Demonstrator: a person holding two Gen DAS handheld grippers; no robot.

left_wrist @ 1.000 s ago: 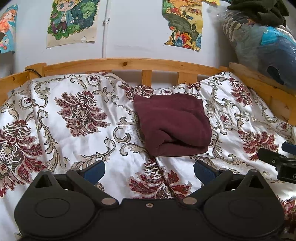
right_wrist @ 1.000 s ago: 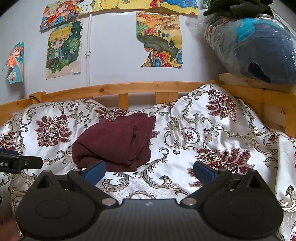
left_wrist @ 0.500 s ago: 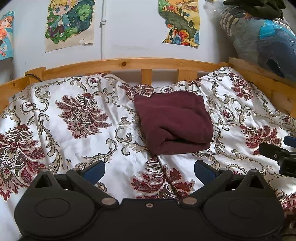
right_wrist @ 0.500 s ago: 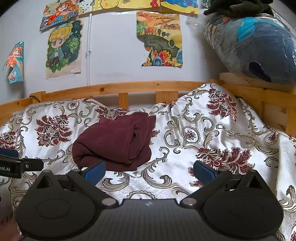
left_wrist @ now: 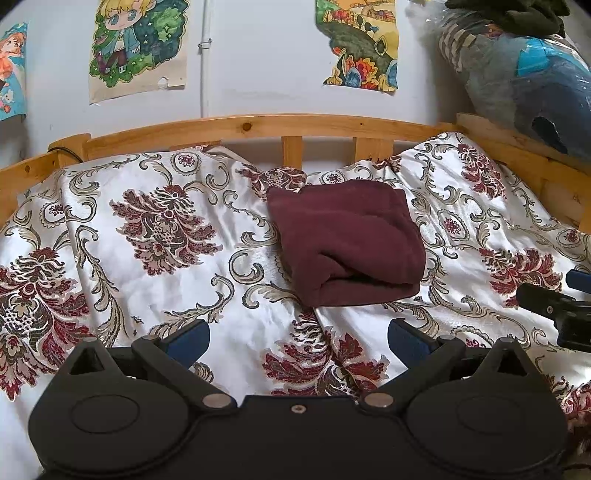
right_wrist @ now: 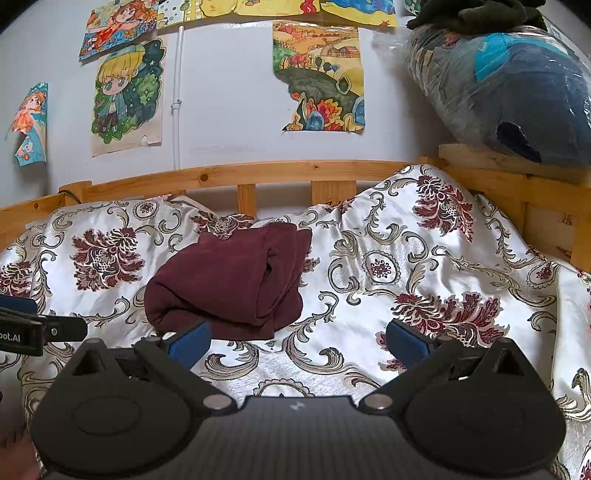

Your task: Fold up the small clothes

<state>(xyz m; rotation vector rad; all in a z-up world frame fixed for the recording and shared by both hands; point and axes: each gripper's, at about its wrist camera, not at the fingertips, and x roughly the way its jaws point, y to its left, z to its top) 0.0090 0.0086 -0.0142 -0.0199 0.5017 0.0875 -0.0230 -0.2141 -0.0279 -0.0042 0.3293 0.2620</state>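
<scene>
Both tongs wide, empty; folded maroon cloth (left_wrist: 345, 243) mid-bedspread (left_wrist: 147, 295), ahead of left gripper (left_wrist: 297, 338), nearer than right gripper (right_wrist: 297, 338)

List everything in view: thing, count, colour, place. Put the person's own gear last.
Folded garment: one, dark maroon, on the bedspread near the headboard side, touched by neither hand-held gripper.
Bedspread: one, white satin with maroon and olive floral scrolls, covering the bed.
Bed rail: one, light wood, along the far and side edges.
Drawings: several, multicoloured, taped to the pale wall.
Plastic-wrapped bundle: one, navy and light blue, on the wooden ledge at right.
Dark clothing: one pile, dark green, on top of the bundle.
Left hand-held gripper: one, black with blue pads, open, empty.
Right hand-held gripper: one, same colours, open, empty.
</scene>
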